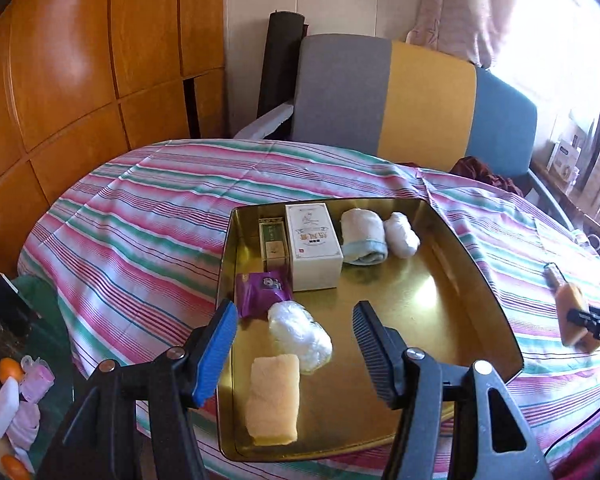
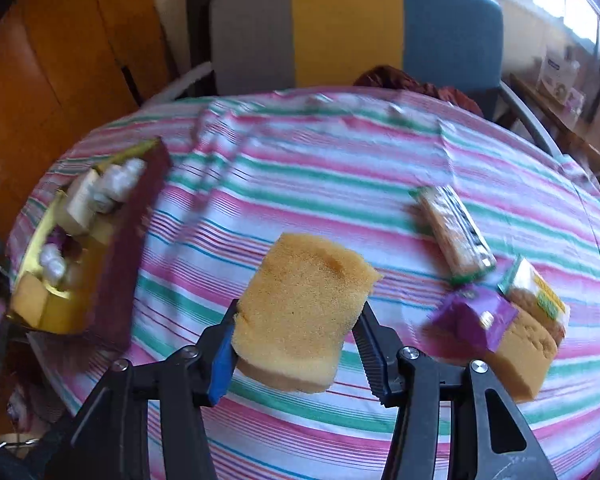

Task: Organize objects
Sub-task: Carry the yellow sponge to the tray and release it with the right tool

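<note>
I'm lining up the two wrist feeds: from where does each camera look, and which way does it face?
Left wrist: on the left gripper, angled down at the gold tray; shows its open, empty jaws.
Right wrist: on the right gripper, angled down at the striped tablecloth; shows jaws shut on a yellow sponge.
Shared: tray, tablecloth, sponge, colour-block chair.

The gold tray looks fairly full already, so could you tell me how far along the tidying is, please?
Done: the gold tray holds a white box, rolled towels, a purple packet and a yellow sponge. In hand: the right claw grips another sponge; the left claw is open and empty. Left: snack packs and a sponge on the striped cloth.
</note>
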{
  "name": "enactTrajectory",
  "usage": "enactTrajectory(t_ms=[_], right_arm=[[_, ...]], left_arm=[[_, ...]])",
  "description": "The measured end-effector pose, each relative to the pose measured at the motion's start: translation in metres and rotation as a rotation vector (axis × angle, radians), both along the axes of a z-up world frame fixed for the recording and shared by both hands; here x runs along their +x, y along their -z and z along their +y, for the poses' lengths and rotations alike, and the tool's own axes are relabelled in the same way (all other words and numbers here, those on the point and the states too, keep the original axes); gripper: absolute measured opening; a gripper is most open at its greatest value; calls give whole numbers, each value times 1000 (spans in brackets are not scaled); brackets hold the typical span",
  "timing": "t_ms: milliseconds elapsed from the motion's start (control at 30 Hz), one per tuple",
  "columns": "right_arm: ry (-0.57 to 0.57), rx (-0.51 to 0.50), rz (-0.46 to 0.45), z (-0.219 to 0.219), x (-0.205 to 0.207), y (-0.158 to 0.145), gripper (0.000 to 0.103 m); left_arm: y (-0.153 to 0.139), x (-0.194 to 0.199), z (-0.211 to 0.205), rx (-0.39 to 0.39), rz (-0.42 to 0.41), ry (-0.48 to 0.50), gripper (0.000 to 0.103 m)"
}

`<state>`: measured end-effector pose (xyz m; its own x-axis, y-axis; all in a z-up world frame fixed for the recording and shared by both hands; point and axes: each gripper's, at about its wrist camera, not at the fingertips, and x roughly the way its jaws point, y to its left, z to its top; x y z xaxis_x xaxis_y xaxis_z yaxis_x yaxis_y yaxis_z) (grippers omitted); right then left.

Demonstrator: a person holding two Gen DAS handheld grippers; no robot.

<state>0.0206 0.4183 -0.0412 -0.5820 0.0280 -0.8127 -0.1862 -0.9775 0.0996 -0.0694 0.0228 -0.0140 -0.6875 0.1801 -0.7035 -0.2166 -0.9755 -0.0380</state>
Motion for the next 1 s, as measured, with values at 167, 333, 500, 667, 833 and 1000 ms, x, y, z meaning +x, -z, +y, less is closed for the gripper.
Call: enactTrajectory(t_ms=[167, 333, 500, 667, 833, 1000], right_arm=[[-125, -17, 73, -54, -18, -31, 54], [-265, -38, 112, -112, -39, -48, 54], [-382, -34, 100, -168, -61, -45, 55], [-465, -31, 50, -211, -83, -26, 55], [-538, 2, -37, -257, -101, 11, 55], [-627, -44, -108, -300, -106, 42, 55]], left_arm=[[2, 5, 0, 14, -4, 6, 61], [5, 7, -4, 24, -11, 0, 61], [8, 6, -15, 35, -21, -21, 61], [10, -1, -44, 56, -26, -101, 61], [13, -4, -71, 65, -35, -174, 61], [19, -6, -80, 69, -51, -198, 61]])
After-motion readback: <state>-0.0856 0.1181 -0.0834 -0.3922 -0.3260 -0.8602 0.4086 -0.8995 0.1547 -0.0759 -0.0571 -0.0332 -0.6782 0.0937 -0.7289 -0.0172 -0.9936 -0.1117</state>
